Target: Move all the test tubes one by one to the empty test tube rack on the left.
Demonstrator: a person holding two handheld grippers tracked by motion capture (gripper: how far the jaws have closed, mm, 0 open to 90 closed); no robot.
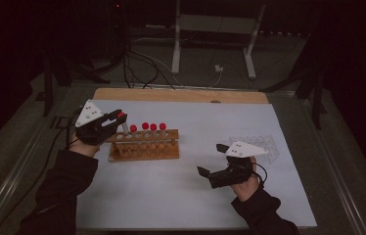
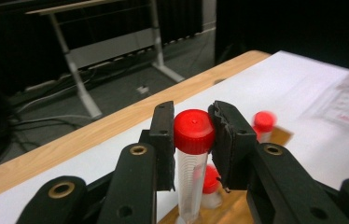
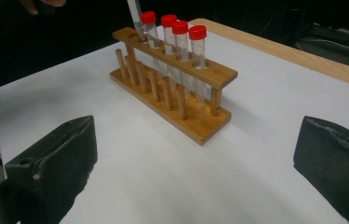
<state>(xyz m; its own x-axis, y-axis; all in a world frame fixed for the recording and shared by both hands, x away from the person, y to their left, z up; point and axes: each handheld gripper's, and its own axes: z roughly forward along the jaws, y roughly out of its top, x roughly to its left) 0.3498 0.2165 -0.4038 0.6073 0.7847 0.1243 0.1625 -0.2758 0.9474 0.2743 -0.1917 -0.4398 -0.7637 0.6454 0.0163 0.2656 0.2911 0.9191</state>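
A wooden rack [image 1: 144, 151] stands left of centre on the white sheet, with several red-capped clear tubes [image 1: 153, 128] upright in its top rail. My left gripper [image 1: 118, 119] is at the rack's left end, shut on the red cap of another tube [image 2: 193, 131]. That tube hangs upright with its lower end at the rack's end hole [image 3: 137, 33]; how deep it sits I cannot tell. My right gripper [image 1: 212, 159] rests open to the right of the rack with nothing between its jaws. The rack [image 3: 200, 126] lies ahead of it in the right gripper view.
A clear plastic item [image 1: 261, 145] lies on the sheet behind the right hand. The white sheet [image 1: 186, 196] covers a wooden table whose far edge [image 1: 181, 94] shows. Beyond it, a white frame's legs [image 1: 176, 49] and cables lie on the floor.
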